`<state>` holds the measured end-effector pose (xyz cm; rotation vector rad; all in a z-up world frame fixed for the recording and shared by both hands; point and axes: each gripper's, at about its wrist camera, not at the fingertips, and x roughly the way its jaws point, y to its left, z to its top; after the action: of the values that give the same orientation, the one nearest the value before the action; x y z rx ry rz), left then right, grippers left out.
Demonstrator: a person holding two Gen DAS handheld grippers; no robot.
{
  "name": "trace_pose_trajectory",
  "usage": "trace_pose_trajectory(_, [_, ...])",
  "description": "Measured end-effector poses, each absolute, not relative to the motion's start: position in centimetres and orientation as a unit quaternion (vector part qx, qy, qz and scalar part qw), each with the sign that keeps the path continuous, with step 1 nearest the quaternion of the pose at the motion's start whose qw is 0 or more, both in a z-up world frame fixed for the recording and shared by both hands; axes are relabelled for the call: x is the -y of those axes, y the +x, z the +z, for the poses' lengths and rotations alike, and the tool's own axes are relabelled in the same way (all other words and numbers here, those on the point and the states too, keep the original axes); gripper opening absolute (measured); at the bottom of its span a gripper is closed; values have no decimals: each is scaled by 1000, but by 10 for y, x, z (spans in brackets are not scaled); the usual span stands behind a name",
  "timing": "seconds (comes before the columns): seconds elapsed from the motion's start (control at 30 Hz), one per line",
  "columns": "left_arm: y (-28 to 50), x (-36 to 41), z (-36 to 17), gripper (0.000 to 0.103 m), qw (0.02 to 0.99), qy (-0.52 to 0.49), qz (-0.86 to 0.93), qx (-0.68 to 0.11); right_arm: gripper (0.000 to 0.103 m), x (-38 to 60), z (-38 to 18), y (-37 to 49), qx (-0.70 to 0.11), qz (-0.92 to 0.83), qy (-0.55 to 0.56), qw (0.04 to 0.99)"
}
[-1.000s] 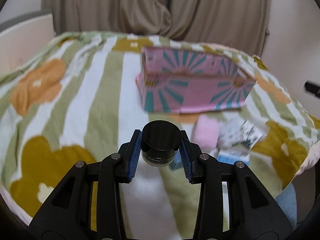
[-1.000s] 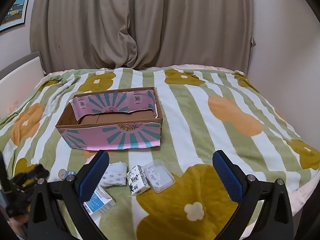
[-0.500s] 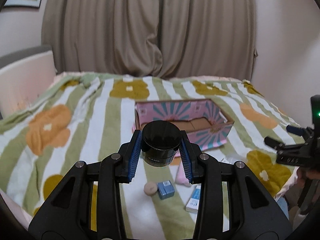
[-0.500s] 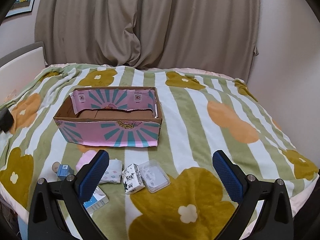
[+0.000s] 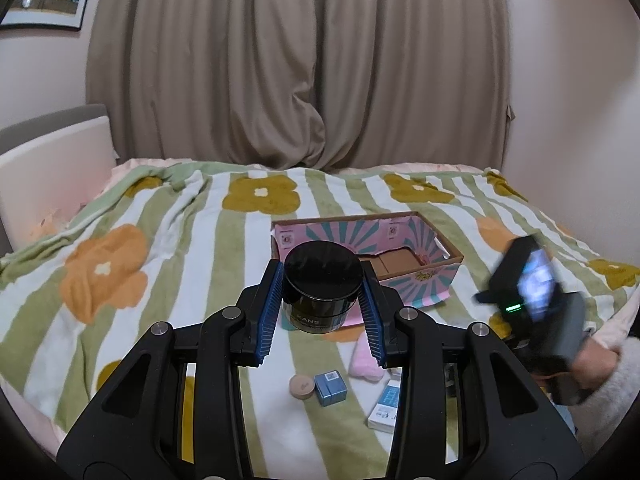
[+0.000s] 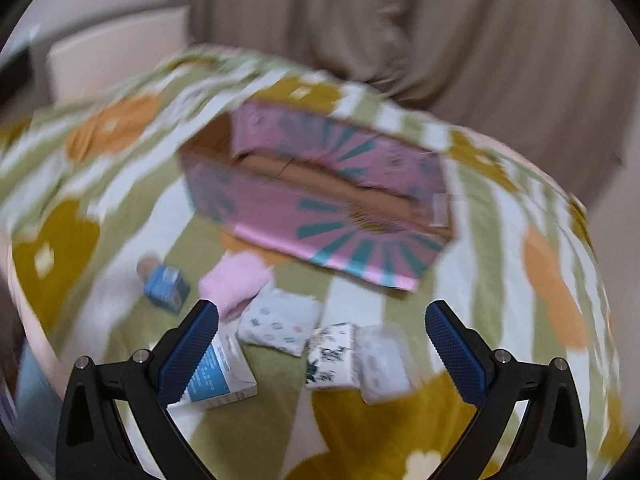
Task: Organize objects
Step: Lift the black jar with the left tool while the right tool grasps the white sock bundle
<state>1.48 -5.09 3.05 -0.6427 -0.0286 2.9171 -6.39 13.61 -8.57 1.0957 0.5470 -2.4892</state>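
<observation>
The left claw (image 5: 322, 308) is clamped on a black jar (image 5: 320, 286), its blue pads (image 5: 270, 308) pressed against either side of the round body, the flat lid facing up and pale lettering on the lower wall. The jar is held in the air above the bed, on the near side of the pink box (image 5: 400, 264).

That pink box, with its teal sunburst pattern and brown cardboard inside, sits open-topped on the flowered, green-striped blanket (image 5: 160, 240) and serves as the landmark here. In front of the box, toward the bed's near edge, lie the small things: a round beige disc (image 5: 302, 385) touching a little blue carton (image 5: 330, 388), a soft pink pad (image 5: 362, 362) nearer the box, and a white-and-blue packet (image 5: 386, 408) at the edge.

The right claw (image 6: 322, 348) stands wide apart with nothing between its blue pads (image 6: 188, 350), hanging over the items in front of the box (image 6: 320, 200). Its view is blurred, but below it are a patterned white pouch (image 6: 278, 324), a black-and-white printed carton (image 6: 332, 356) touching a clear plastic case (image 6: 384, 364), and the white-and-blue packet (image 6: 216, 376) by the left finger. The blue carton (image 6: 166, 286) and pink pad (image 6: 236, 280) lie farther left of these.

Beige curtains (image 5: 300, 64) hang behind the bed, beyond the box.
</observation>
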Motion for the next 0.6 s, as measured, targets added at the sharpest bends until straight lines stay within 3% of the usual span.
trace_pose_trajectory(0.2, [21,49,34,34,65,-214,975,3,102,-116,-136,-101,-206,-828,468,230])
trace_pose_trajectory(0.33, [26,50,35,34,58,-213,975,2,89,-112,-158,-119,-208,-804,503,239])
trace_pose_trajectory(0.47, [27,50,33,34,57,-216,975,3,84,-111,-173,-126,-215,-785,526,245])
trace_pose_trajectory(0.6, [28,50,32,34,54,-219,974,5,72,-108,-180,-128,-208,-769,542,266])
